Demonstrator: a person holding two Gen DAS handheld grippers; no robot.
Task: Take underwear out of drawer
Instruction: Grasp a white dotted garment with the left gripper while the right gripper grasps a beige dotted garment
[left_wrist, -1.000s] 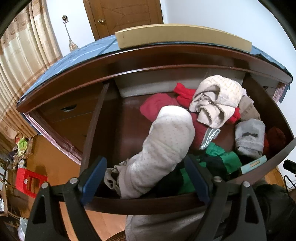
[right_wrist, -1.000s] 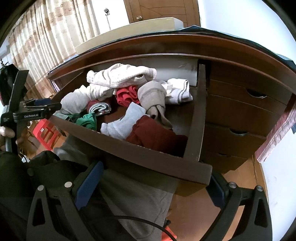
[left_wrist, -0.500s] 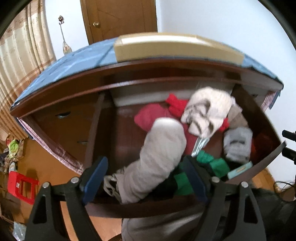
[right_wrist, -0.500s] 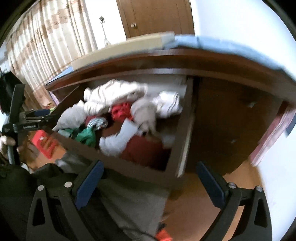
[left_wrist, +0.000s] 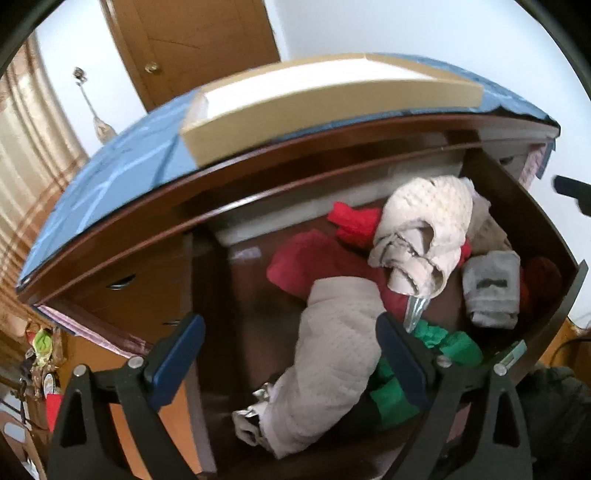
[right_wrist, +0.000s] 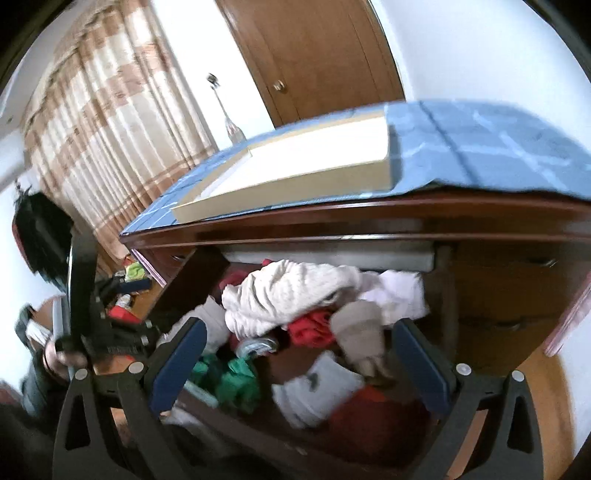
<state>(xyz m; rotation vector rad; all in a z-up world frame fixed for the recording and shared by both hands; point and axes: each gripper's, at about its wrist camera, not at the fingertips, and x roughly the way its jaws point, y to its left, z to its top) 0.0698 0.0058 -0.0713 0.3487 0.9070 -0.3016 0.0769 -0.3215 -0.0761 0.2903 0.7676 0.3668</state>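
The dark wooden drawer (left_wrist: 236, 295) stands pulled open and full of jumbled clothes. In the left wrist view a pale dotted rolled garment (left_wrist: 332, 362) lies at the front, with a cream knitted piece (left_wrist: 424, 229), red items (left_wrist: 314, 258), a grey folded piece (left_wrist: 491, 291) and green cloth (left_wrist: 450, 347) behind. My left gripper (left_wrist: 291, 358) is open and empty above the drawer's front. In the right wrist view the cream knitted piece (right_wrist: 291, 295), a beige roll (right_wrist: 358, 332), red cloth (right_wrist: 310, 328) and a white piece (right_wrist: 317, 391) show. My right gripper (right_wrist: 299, 365) is open and empty over them.
A flat tan box (left_wrist: 325, 99) lies on the blue checked cloth (left_wrist: 110, 177) on the dresser top. Closed drawers (left_wrist: 118, 284) sit beside the open one. A wooden door (right_wrist: 314, 59) and striped curtains (right_wrist: 103, 122) stand behind. The left gripper's body (right_wrist: 85, 302) shows at left.
Both grippers have risen and moved in over the open drawer. The right one swung left from beside the drawer front to above the clothes. Both stay open.
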